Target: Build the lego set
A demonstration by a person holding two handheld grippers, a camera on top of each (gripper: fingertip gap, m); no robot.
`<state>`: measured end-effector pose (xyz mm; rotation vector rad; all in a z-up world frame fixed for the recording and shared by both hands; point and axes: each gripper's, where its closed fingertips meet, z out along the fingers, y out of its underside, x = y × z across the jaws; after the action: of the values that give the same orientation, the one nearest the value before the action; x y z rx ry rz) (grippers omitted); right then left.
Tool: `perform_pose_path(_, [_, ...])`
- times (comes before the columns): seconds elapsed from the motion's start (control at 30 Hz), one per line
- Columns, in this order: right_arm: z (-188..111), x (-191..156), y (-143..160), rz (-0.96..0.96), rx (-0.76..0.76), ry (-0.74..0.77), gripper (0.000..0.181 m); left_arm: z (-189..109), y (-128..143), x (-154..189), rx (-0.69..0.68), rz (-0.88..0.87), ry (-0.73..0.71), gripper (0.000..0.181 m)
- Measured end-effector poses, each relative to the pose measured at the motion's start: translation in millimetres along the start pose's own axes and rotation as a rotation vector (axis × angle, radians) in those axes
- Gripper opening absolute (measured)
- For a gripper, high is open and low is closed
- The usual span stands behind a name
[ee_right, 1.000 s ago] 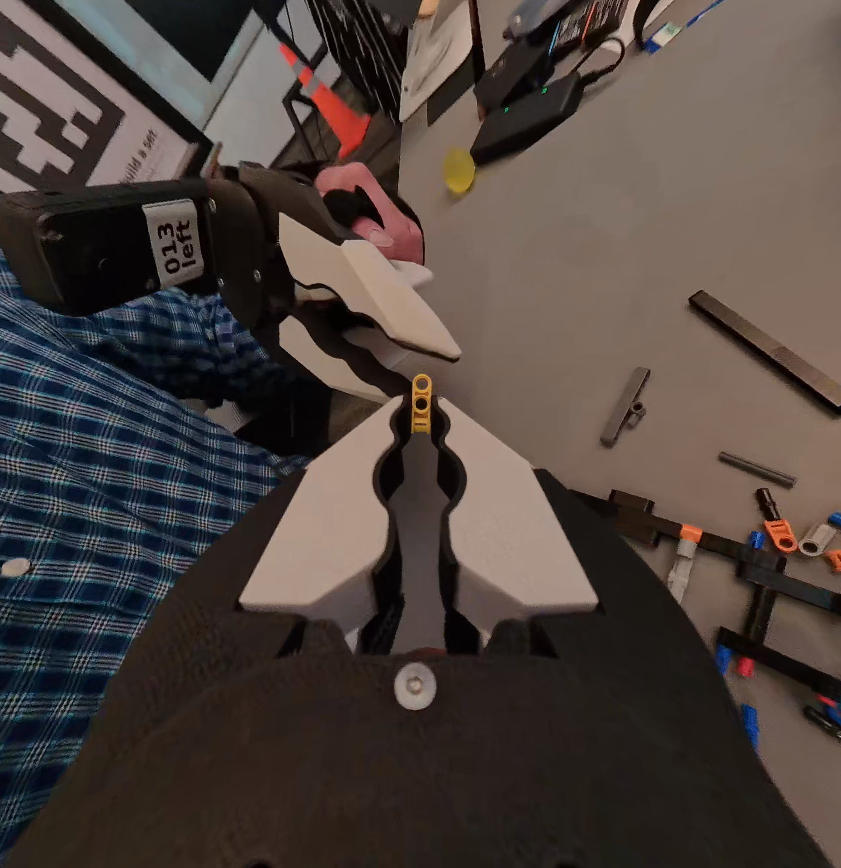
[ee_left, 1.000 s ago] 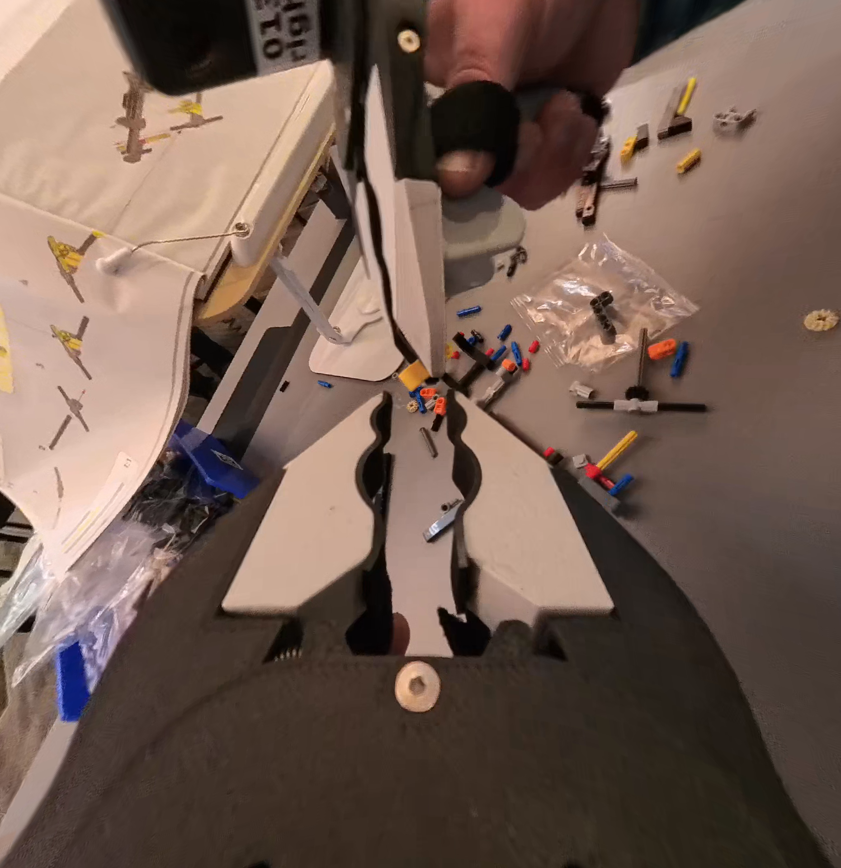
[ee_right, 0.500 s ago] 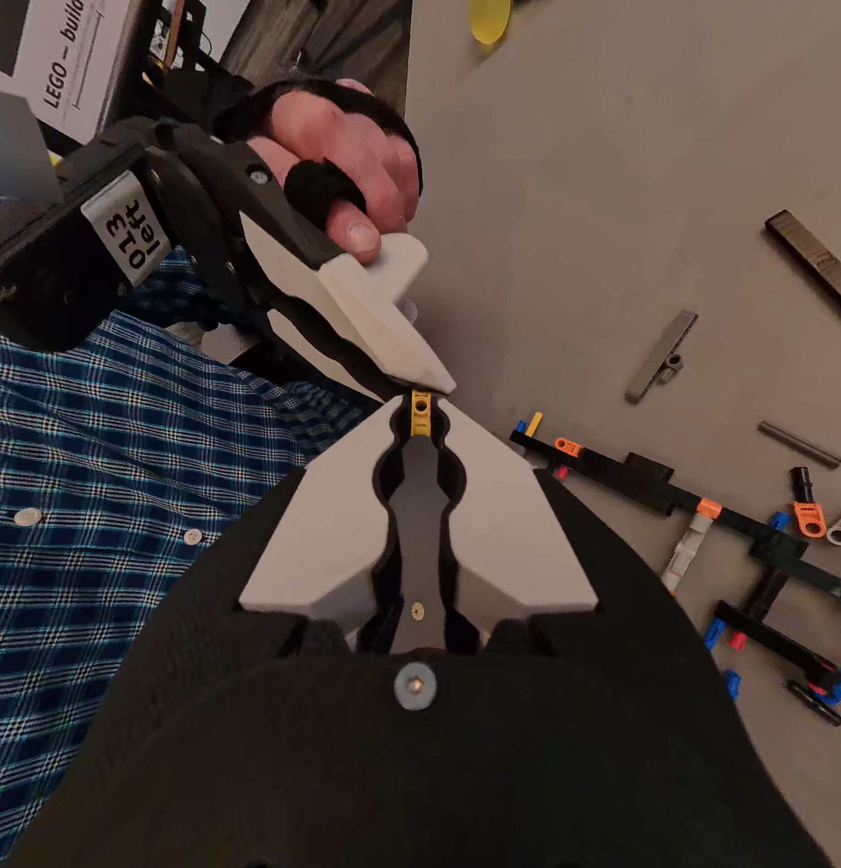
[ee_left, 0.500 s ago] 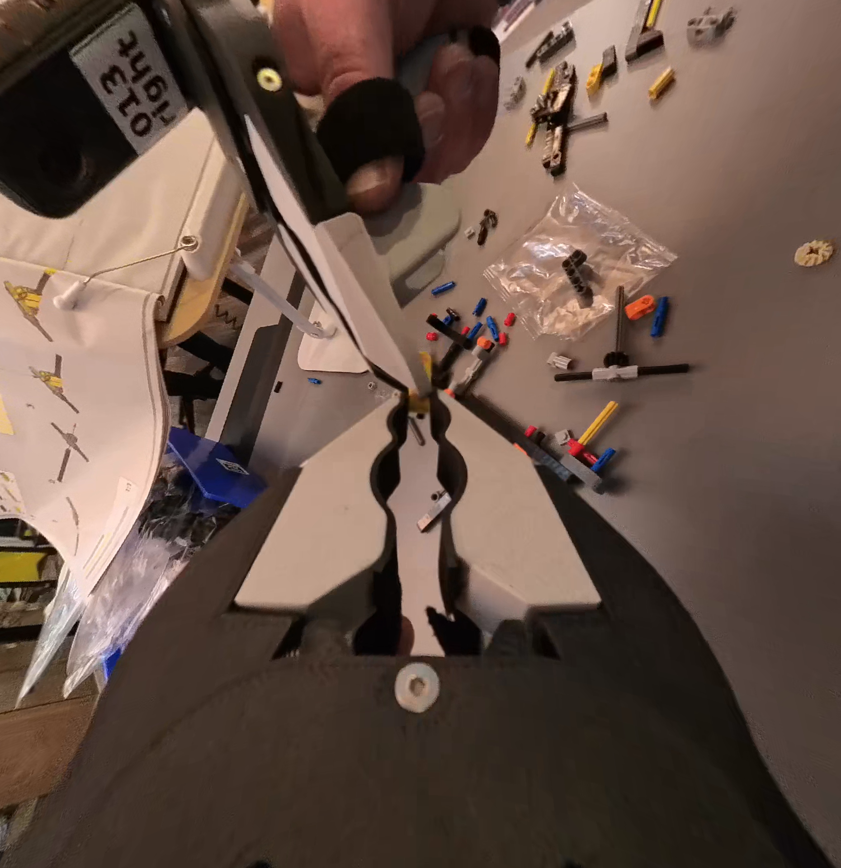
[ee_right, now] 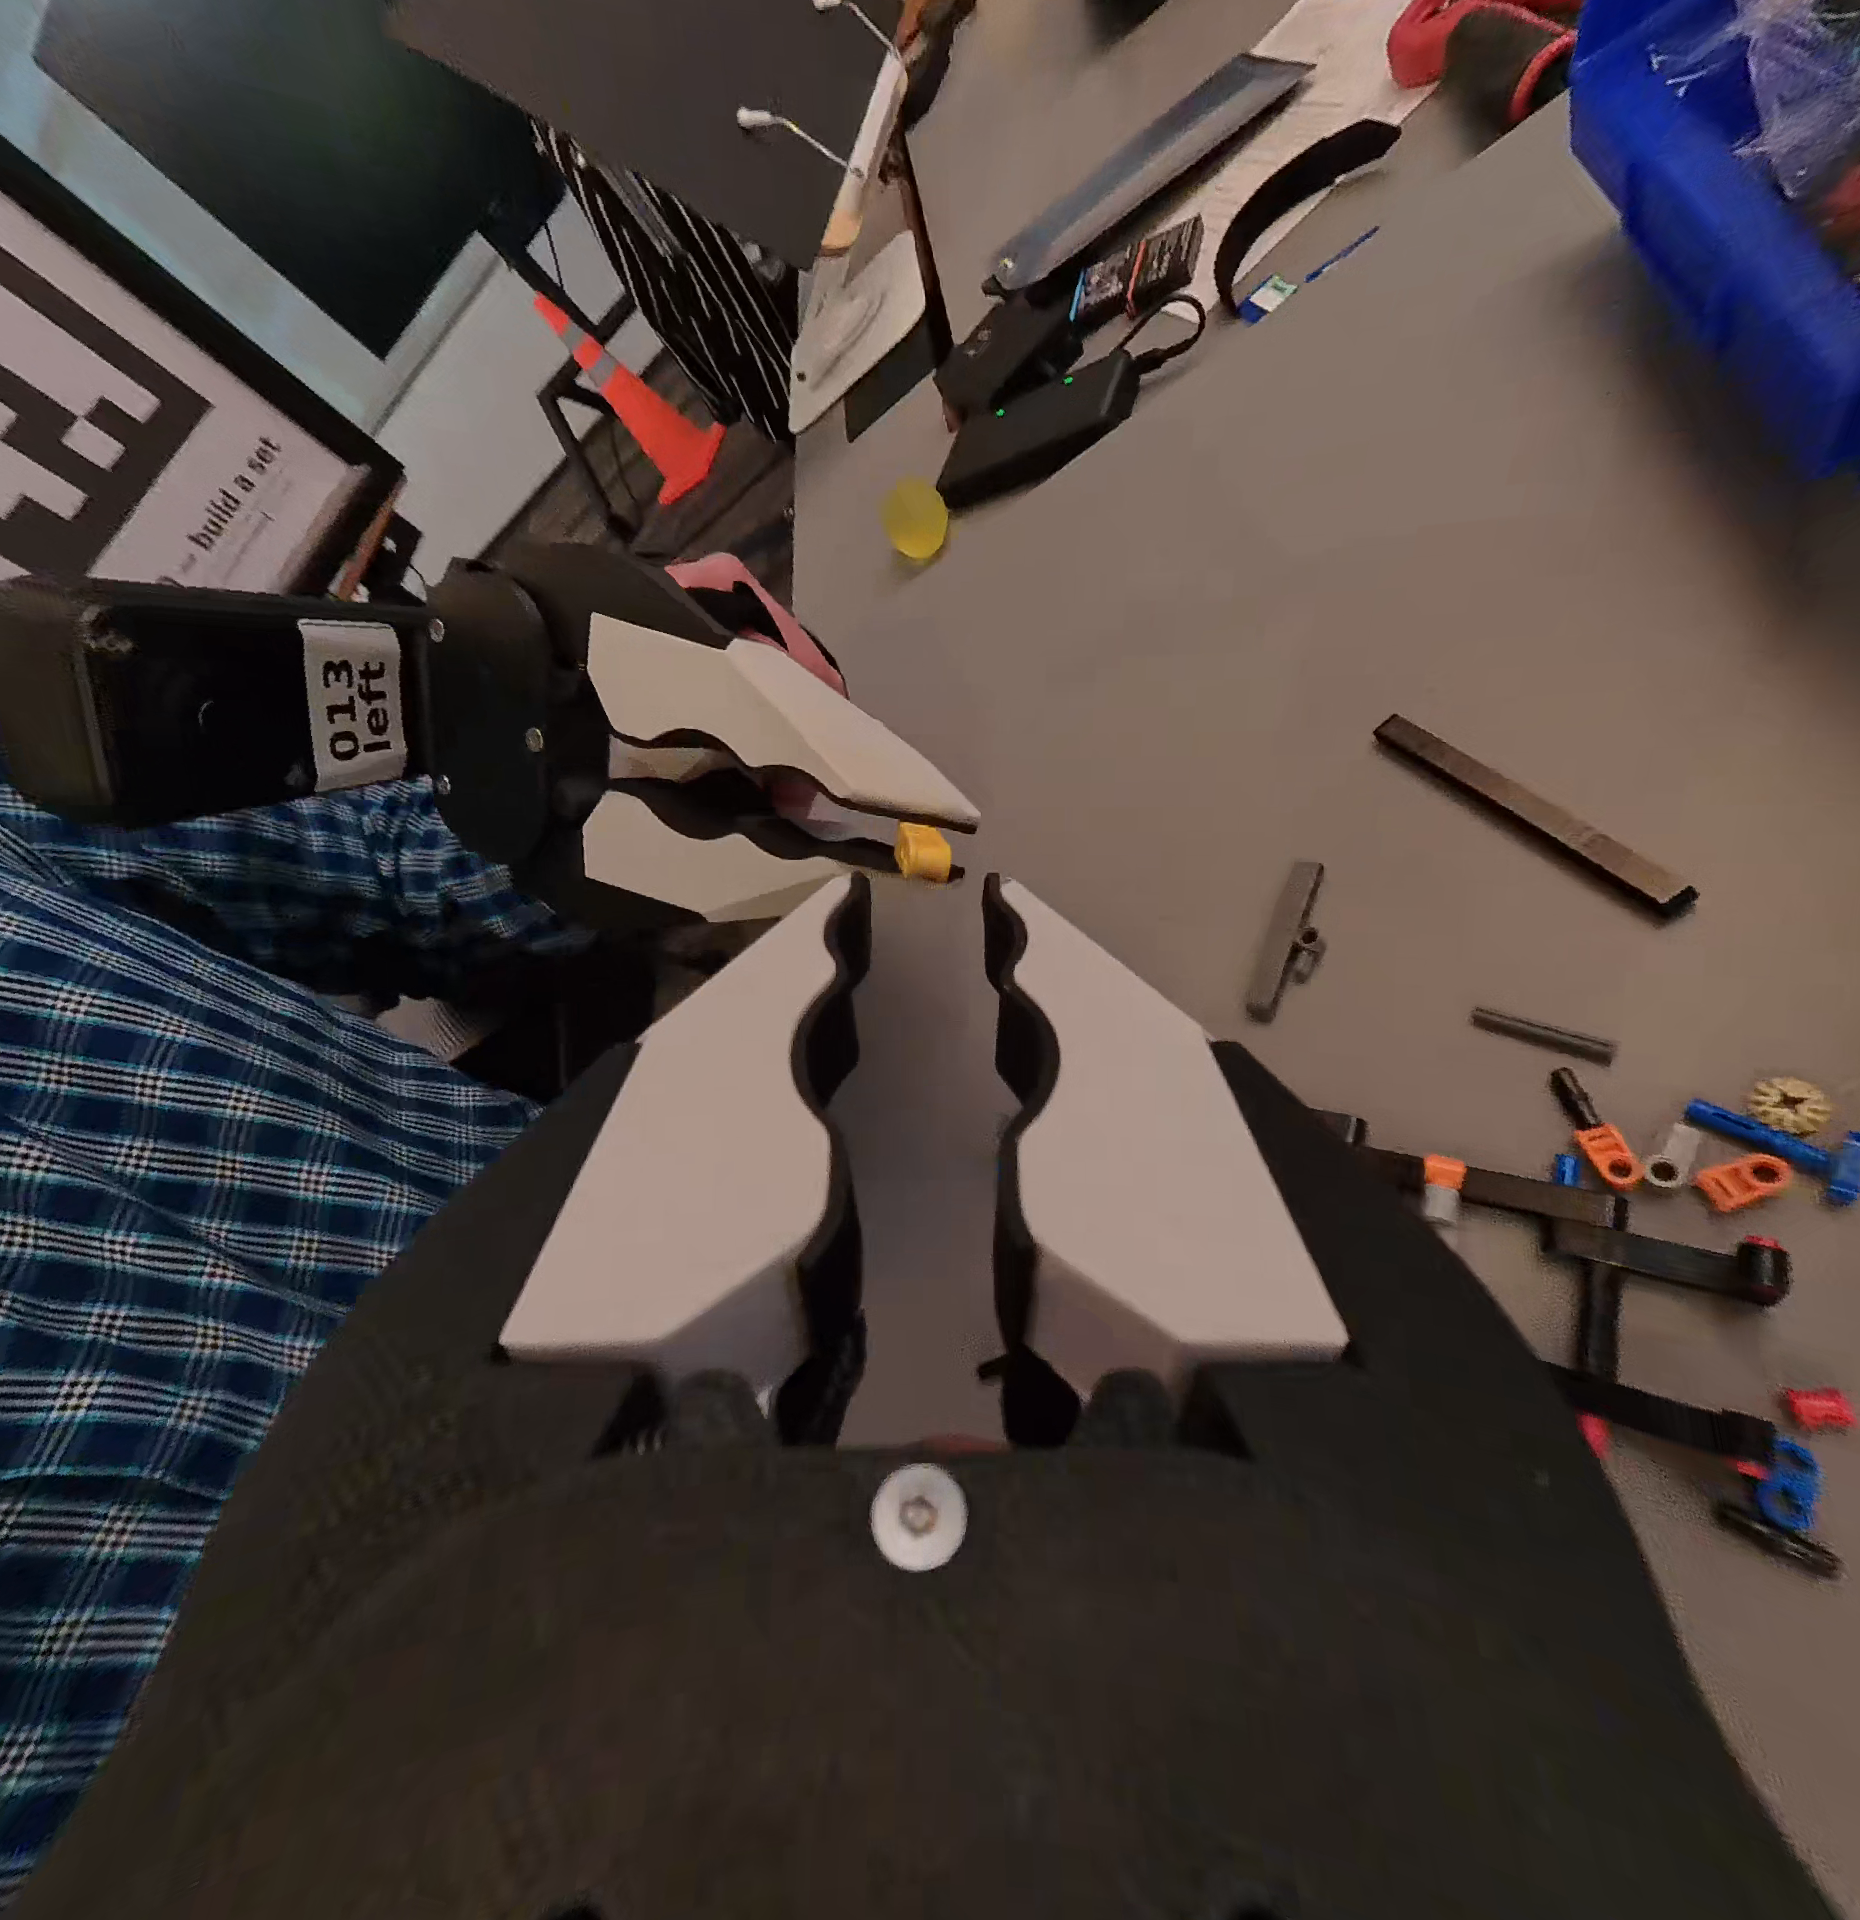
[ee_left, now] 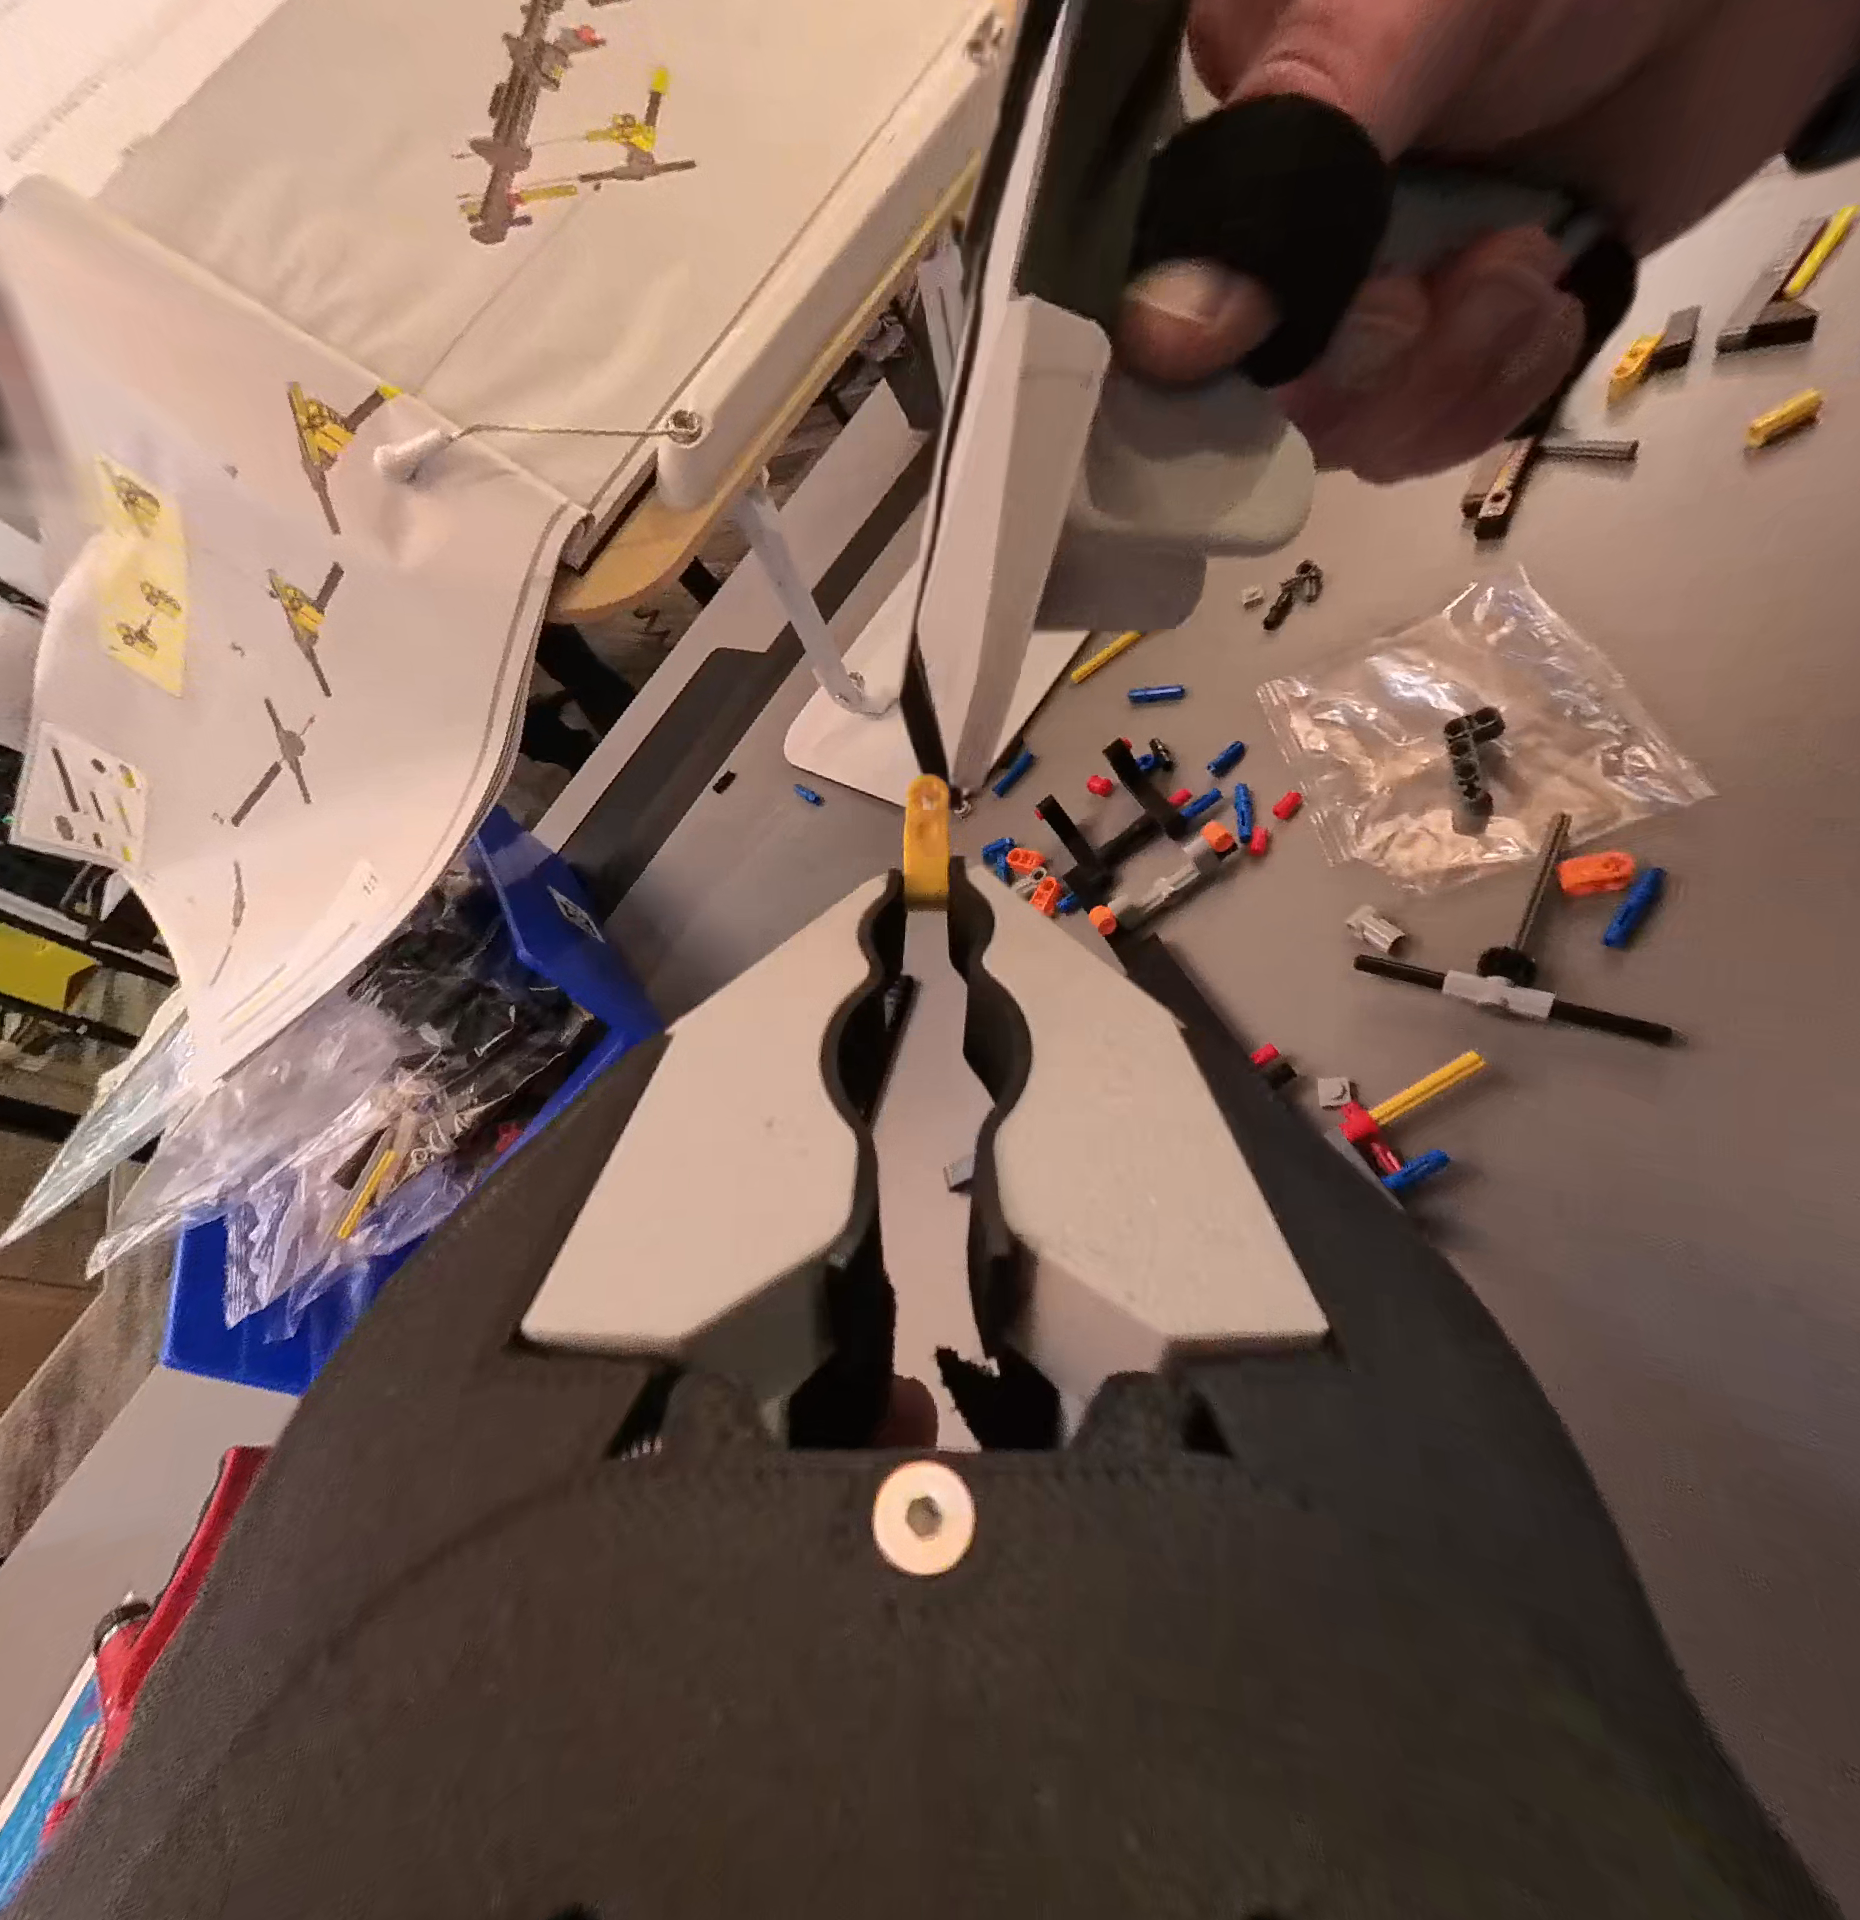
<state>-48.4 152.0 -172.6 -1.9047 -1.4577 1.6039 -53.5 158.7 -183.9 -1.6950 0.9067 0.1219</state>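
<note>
My left gripper pinches the yellow piece — its lower end hidden between the tips; right gripper gapes empty.

— Where does the left gripper sit?

— Raised above the grey table, jaws pinched together on the small yellow piece, which sticks out past the tips.

— And the right gripper?

— Its jaws stand apart with nothing between them, the tips just beside that yellow piece. In the left wrist view it comes down steeply from above, ending right at the piece, with the person's right hand wrapped round its handle, a black sleeve over one finger.
</note>
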Motion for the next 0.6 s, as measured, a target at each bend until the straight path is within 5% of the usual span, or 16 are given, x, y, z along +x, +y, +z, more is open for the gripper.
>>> perform_pose_path(0.27, [1.8,-8.4,-4.2,-0.007,0.047,-0.051,0.006,-1.7,-7.7,2.7,0.021,0.043,-0.018,0.006])
perform_pose_path(0.4, [-2.8,-12.4,3.2,-0.032,-0.057,-0.09,0.006,-4.9,-8.5,18.8,0.055,0.098,0.127,0.019])
perform_pose_path(0.6, [-3.1,-13.2,4.2,-0.064,-0.216,-0.102,0.006,-1.3,-9.5,19.8,0.035,0.127,0.117,0.007])
